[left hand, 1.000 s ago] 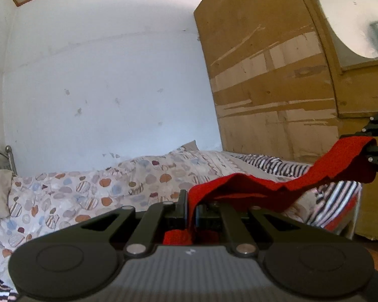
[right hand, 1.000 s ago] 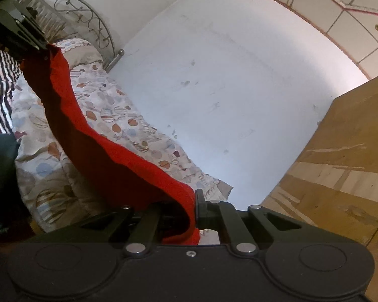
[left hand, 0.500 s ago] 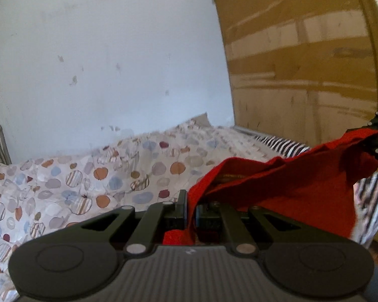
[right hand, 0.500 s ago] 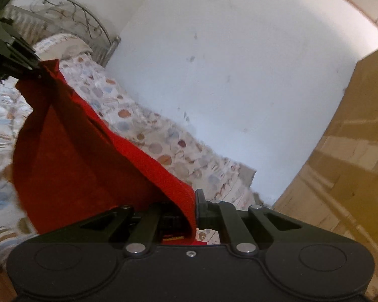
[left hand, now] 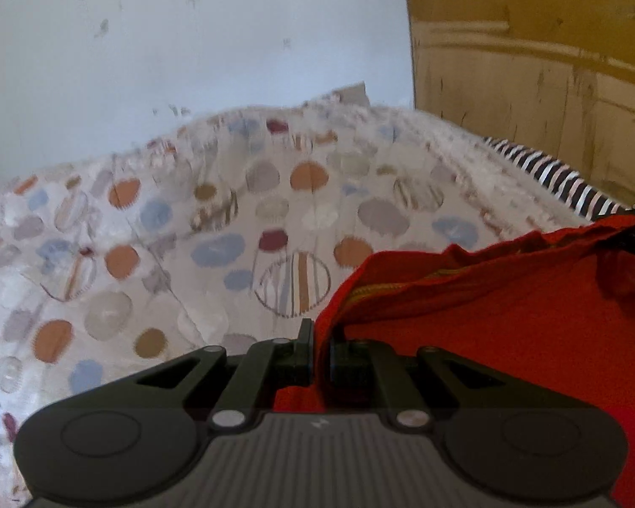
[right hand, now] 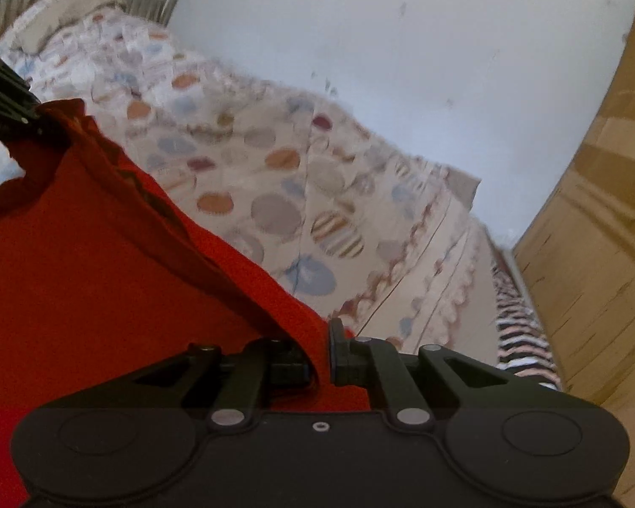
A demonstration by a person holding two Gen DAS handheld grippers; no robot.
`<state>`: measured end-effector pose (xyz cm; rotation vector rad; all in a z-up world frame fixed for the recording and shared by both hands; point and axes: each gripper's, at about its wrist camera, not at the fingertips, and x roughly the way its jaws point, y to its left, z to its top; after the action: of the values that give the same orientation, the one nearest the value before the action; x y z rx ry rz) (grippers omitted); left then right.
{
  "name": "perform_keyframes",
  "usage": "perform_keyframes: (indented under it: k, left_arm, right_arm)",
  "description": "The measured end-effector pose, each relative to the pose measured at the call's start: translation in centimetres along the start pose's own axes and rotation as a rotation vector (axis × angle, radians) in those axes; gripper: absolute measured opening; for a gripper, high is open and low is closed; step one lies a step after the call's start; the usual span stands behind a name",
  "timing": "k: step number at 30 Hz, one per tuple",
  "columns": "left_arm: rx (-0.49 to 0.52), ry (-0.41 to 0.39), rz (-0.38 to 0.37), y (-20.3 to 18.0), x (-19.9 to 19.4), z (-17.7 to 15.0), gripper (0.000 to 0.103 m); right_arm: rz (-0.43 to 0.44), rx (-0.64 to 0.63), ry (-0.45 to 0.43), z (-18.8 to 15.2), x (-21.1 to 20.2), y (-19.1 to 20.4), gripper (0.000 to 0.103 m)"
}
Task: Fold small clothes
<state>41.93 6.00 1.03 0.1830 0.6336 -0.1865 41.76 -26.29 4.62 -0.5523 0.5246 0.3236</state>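
The bed (left hand: 233,228) fills the lower half of both views, covered by a quilt (right hand: 300,194) printed with coloured dots. A striped cloth (left hand: 546,173) lies along its far edge beside a wooden wardrobe (left hand: 529,84). A white wall (right hand: 402,42) stands behind.

The red garment (left hand: 508,317) hangs in the air above the quilt, stretched between the two tools. It does not appear to rest on the bed at any visible point.

Handling properties, judged from the drape:
- Soft and limp. The cloth sags between the two hold points and wrinkles near each one.
- Light. It hangs from two narrow pinches without obvious strain.
- Not fragile, and the knit surface looks unlikely to slip.
- A yellow stitched seam shows along the upper hem in the left wrist view.

Hold points: take the garment at the hem or at opposite corners, where the doubled edge gives the pads more to bite. A hold in the middle of the panel would probably let the cloth bunch.

The left tool (left hand: 321,349) is clamped on one edge of the garment, with the cloth pinched between its pads. The right tool (right hand: 322,353) has the opposite edge between its pads; its jaws are opening slightly at this moment, and the cloth stands in the narrow gap, touching the left pad.
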Motion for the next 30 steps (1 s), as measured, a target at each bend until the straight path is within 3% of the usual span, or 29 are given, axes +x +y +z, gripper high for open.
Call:
perform_keyframes:
  k: [4, 7, 9, 11, 15, 18, 20, 23, 26, 28, 30]
  left_arm:
    - [0.006, 0.013, -0.027, -0.1, 2.6, -0.4, 0.006]
    - [0.041, 0.036, -0.026, -0.6, 4.0, -0.6, 0.007]
    - [0.037, 0.055, -0.02, -0.7, 4.7, -0.9, 0.012]
    - [-0.019, 0.064, -0.046, -0.1, 5.1, -1.0, 0.013]
    - [-0.234, 0.094, -0.146, 3.2, 5.9, -0.9, 0.019]
    - [-0.301, 0.087, -0.165, 5.0, 5.8, -0.7, 0.044]
    - [-0.317, 0.048, -0.193, 6.1, 5.3, -0.6, 0.058]
    - [-0.344, 0.04, -0.225, 7.8, 5.0, -0.1, 0.07]
    - [-0.344, 0.03, -0.227, 8.4, 4.8, 0.7, 0.078]
    - [-0.379, 0.012, -0.275, 9.2, 4.7, 1.1, 0.092]
    - [-0.474, -0.035, -0.343, 10.7, 4.3, 1.3, 0.094]
  right_arm:
    - [0.008, 0.003, 0.045, -1.0, 2.7, -0.1, 0.011]
    - [0.018, 0.03, 0.066, -1.7, 3.8, -0.8, 0.021]
    - [0.025, 0.052, 0.075, -2.0, 4.5, -1.2, 0.036]
    - [0.024, 0.079, 0.078, -2.3, 5.0, -1.6, 0.047]
    - [0.025, 0.133, 0.08, -2.7, 5.6, -2.6, 0.07]
    - [0.033, 0.184, 0.082, -2.9, 6.0, -4.0, 0.085]
    - [0.072, 0.227, 0.086, -2.7, 6.1, -5.4, 0.09]
    - [0.134, 0.29, 0.104, -2.5, 6.6, -7.7, 0.097]
    - [0.193, 0.352, 0.123, -2.0, 7.5, -9.3, 0.098]
    - [0.223, 0.386, 0.154, -1.7, 8.4, -9.8, 0.098]
    - [0.235, 0.381, 0.187, -1.5, 9.4, -9.8, 0.098]
